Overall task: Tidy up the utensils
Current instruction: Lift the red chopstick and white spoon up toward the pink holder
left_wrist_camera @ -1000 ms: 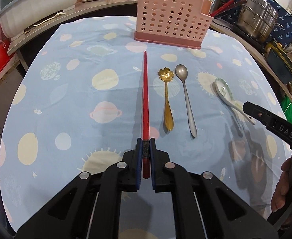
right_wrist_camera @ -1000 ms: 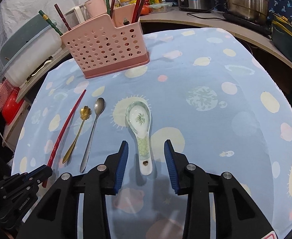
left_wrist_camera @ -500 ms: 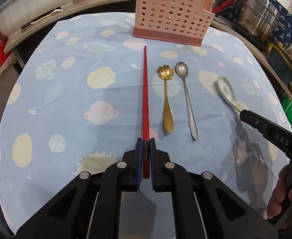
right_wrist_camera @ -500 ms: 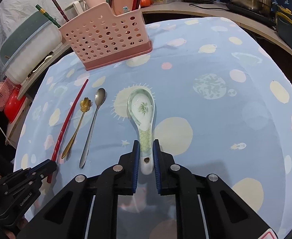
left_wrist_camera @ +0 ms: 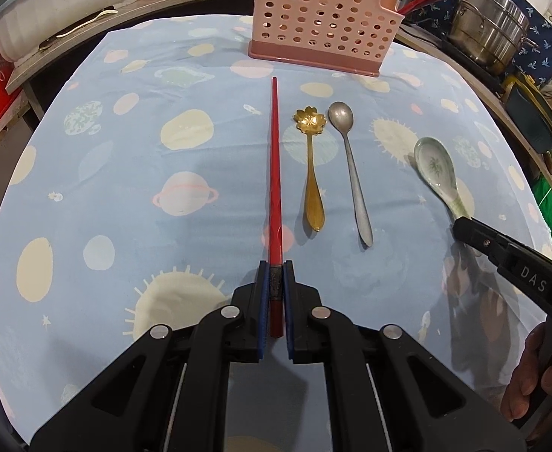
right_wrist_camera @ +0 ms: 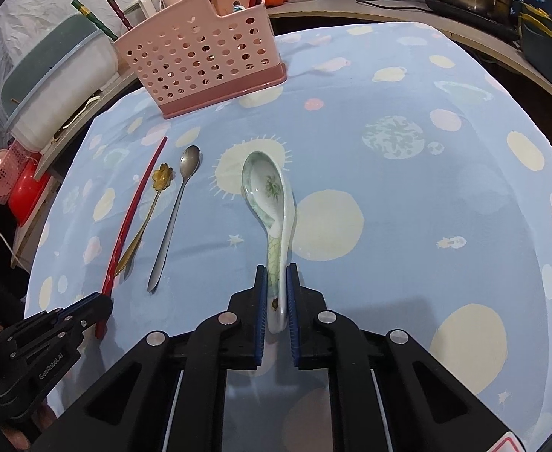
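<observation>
My left gripper (left_wrist_camera: 276,275) is shut on the near end of a red chopstick (left_wrist_camera: 275,158) that points toward the pink perforated utensil holder (left_wrist_camera: 321,19). My right gripper (right_wrist_camera: 276,278) is shut on the handle of a white ceramic spoon (right_wrist_camera: 270,192) with a green pattern, its bowl tilted up off the cloth. A gold flower spoon (left_wrist_camera: 311,165) and a silver spoon (left_wrist_camera: 351,165) lie side by side between the two. The holder (right_wrist_camera: 204,52) stands at the far end of the table, with several chopsticks behind it.
The table has a blue planet-print cloth (left_wrist_camera: 125,173). A white tub (right_wrist_camera: 61,90) and red basin (right_wrist_camera: 27,196) sit off the left edge. Steel pots (left_wrist_camera: 490,34) and dark containers (right_wrist_camera: 543,41) stand along the right counter.
My right gripper moved forward and closed on the ceramic spoon's handle, then lifted it so the bowl tilts up. My left gripper kept its grip on the chopstick and rose a little.
</observation>
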A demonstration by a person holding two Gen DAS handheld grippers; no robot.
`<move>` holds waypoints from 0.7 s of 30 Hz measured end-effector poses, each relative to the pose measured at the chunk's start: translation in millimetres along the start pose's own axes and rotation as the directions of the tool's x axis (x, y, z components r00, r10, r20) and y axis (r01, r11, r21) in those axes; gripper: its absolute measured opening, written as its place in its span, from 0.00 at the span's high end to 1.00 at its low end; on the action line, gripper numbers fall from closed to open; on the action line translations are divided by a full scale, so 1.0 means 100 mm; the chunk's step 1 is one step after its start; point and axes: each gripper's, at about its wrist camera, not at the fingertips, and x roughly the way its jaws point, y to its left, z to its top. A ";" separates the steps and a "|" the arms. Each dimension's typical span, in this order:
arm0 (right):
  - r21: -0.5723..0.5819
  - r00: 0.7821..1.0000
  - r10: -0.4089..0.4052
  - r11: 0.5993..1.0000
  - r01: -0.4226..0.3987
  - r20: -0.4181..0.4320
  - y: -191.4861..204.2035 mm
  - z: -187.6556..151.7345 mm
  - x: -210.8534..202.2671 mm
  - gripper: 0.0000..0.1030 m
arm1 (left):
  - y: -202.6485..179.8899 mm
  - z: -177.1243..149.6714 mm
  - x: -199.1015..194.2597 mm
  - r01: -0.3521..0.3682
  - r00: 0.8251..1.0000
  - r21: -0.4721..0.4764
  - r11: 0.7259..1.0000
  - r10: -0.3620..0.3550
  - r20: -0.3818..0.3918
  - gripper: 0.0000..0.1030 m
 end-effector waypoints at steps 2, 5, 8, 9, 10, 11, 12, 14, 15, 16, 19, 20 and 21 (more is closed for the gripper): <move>-0.001 1.000 0.006 1.000 -0.006 -0.001 -0.01 -0.01 -0.02 0.91 | 0.00 0.00 -0.02 0.007 1.000 -0.003 1.000 -0.007 0.002 0.94; 0.003 1.000 0.004 1.000 -0.003 -0.008 -0.04 -0.04 -0.01 0.91 | -0.01 -0.01 0.00 0.005 1.000 0.000 1.000 -0.005 -0.007 0.94; 0.029 1.000 0.022 0.999 -0.021 -0.020 -0.09 -0.08 0.02 0.91 | -0.03 -0.04 0.01 -0.006 1.000 0.009 1.000 0.006 -0.002 0.94; 0.029 1.000 0.022 0.999 -0.022 -0.020 -0.09 -0.09 0.01 0.92 | -0.04 -0.04 0.00 -0.002 1.000 0.010 1.000 0.003 -0.003 0.94; 0.023 1.000 0.019 1.000 -0.019 -0.020 -0.08 -0.09 0.00 0.92 | -0.04 -0.04 -0.01 0.003 1.000 0.007 1.000 -0.003 -0.006 0.94; 0.019 1.000 0.014 1.000 -0.014 -0.018 -0.08 -0.09 -0.02 0.93 | -0.03 -0.04 -0.01 0.009 1.000 0.005 1.000 -0.009 -0.006 0.94; 0.018 1.000 0.017 1.000 -0.016 -0.015 -0.07 -0.09 -0.05 0.93 | -0.04 -0.04 -0.03 0.013 1.000 0.007 1.000 -0.013 -0.008 0.94; 0.014 1.000 0.020 1.000 -0.020 -0.013 -0.07 -0.08 -0.09 0.93 | -0.05 -0.04 -0.07 0.012 1.000 0.009 1.000 -0.012 0.001 0.94; 0.011 1.000 0.020 1.000 -0.020 -0.006 -0.06 -0.08 -0.14 0.93 | -0.06 -0.03 -0.10 0.018 1.000 0.012 1.000 -0.018 0.004 0.94; 0.006 1.000 0.019 1.000 -0.019 -0.004 -0.05 -0.08 -0.17 0.93 | -0.06 -0.02 -0.14 0.020 1.000 0.011 1.000 -0.020 0.011 0.94; -0.002 1.000 0.010 1.000 -0.010 0.006 -0.03 -0.06 -0.27 0.93 | -0.07 0.02 -0.25 0.025 0.999 0.010 1.000 -0.025 0.028 0.94; -0.005 1.000 0.006 1.000 -0.006 0.010 -0.03 -0.05 -0.31 0.93 | -0.08 0.04 -0.29 0.025 0.999 0.011 1.000 -0.025 0.036 0.94; -0.008 1.000 0.002 1.000 -0.002 0.018 -0.02 -0.04 -0.35 0.93 | -0.09 0.06 -0.34 0.023 0.999 0.013 1.000 -0.024 0.046 0.94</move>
